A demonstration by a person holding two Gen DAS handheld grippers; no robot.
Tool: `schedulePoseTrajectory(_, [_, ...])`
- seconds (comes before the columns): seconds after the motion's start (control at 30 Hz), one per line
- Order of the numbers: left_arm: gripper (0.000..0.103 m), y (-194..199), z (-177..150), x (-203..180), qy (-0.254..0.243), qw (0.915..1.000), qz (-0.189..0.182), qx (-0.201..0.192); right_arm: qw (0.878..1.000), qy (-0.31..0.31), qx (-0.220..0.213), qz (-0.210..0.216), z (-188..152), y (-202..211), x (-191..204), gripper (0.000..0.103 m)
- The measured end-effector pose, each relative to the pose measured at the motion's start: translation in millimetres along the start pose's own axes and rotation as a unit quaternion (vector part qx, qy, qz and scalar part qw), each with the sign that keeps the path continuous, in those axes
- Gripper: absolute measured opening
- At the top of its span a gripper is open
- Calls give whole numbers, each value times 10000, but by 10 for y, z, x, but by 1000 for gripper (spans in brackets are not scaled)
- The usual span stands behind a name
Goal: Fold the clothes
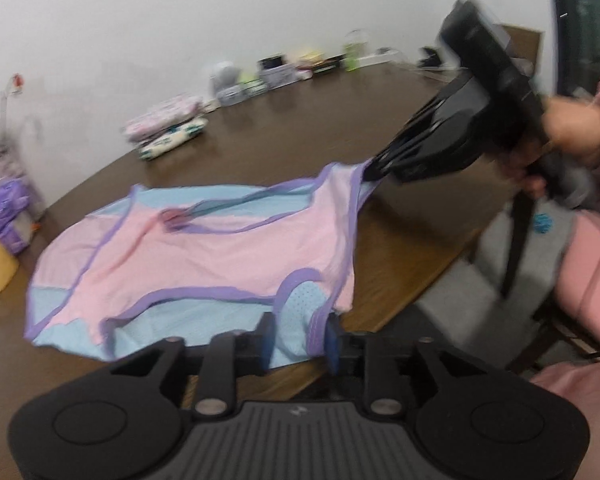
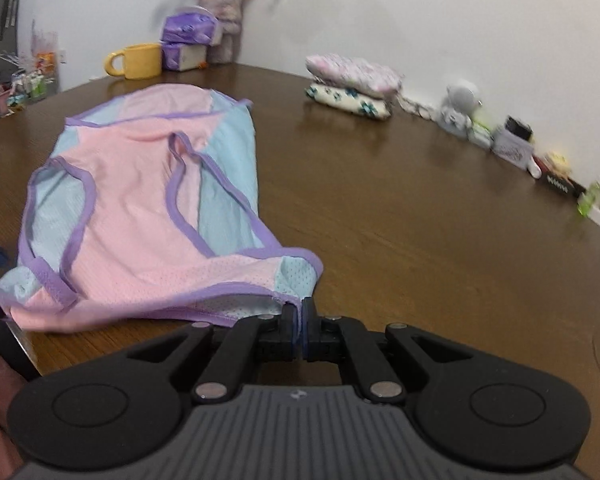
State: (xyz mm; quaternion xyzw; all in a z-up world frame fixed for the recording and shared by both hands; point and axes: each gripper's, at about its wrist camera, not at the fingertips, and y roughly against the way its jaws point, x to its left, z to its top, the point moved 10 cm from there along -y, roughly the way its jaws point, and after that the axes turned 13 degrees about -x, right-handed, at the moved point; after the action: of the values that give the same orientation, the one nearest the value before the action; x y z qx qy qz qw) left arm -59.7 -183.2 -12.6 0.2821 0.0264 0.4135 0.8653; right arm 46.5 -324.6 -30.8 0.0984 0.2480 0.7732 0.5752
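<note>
top [image 1: 204, 256] lying up-left of my tongs, long axis running away
i'm pinching its lower-right corner with my right tongs [image 2: 302, 320]; my left tongs [image 1: 300, 340] are sitting spread around the near strap.

My left gripper [image 1: 299, 336] and my right gripper [image 2: 299, 322] are matt black plastic, with ribbed grey housings and small round metal pins at the linkage joints; the finger pads [image 1: 333, 342] look like blue rubber. The garment [image 1: 204, 256] is thin mesh cloth, finely perforated, pink and pale blue, edged in smooth purple binding. The table [image 2: 400, 216] is dark wood with a glossy finish. The mug [image 2: 138, 61] looks like glossy yellow ceramic. The folded clothes [image 2: 354, 84] are printed soft cloth.
</note>
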Motion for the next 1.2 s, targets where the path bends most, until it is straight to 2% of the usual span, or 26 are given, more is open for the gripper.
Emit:
schedulePoseTrajectory(0.07, [53,30,94,-47,83,9996,-254,-53,9999,-108,86,-55,-37,19,-60,4])
schedulePoseTrajectory(0.13, [53,35,190,-43,281,9983,-500,-63,9996,-217,172,-110,-71,38,-120,9])
schedulePoseTrajectory(0.2, [54,38,287,-6,501,9961,-728,-76,9991,-301,256,-158,-93,56,-173,23])
schedulePoseTrajectory(0.3, [54,25,439,166,662,9945,-794,-165,9978,-459,458,-163,-119,143,-278,39])
schedulePoseTrajectory(0.4, [61,-7,514,496,640,9965,-498,-220,9946,-751,711,-79,-136,268,-402,44])
schedulePoseTrajectory(0.47, [62,-63,510,780,659,9973,-271,-178,9913,-971,892,-41,-144,330,-486,47])
schedulePoseTrajectory(0.53, [62,-151,456,1080,681,9976,-91,-36,9895,-1048,996,-79,-138,348,-553,51])
schedulePoseTrajectory(0.67, [61,-353,292,1669,723,9963,298,354,9887,-815,1251,-109,-181,287,-595,56])
schedulePoseTrajectory(0.73, [60,-451,170,1951,706,9946,506,560,9886,-673,1341,-84,-210,271,-601,61])
schedulePoseTrajectory(0.77, [54,-490,117,2074,704,9938,565,647,9894,-605,1321,-53,-217,280,-611,62])
schedulePoseTrajectory(0.8, [43,-530,59,2185,706,9930,595,737,9901,-538,1295,-20,-224,291,-621,62])
schedulePoseTrajectory(0.87, [30,-610,-71,2369,797,9904,614,951,9908,-467,1272,24,-235,312,-637,62])
schedulePoseTrajectory(0.9, [28,-639,-126,2428,824,9898,567,1018,9910,-434,1264,56,-241,323,-640,62])
schedulePoseTrajectory(1.07, [23,-701,-181,2577,689,9911,497,1022,9916,-406,1216,164,-263,320,-687,67])
schedulePoseTrajectory(1.2, [23,-707,-186,2561,480,9918,581,1033,9921,-100,1202,339,-239,345,-664,68])
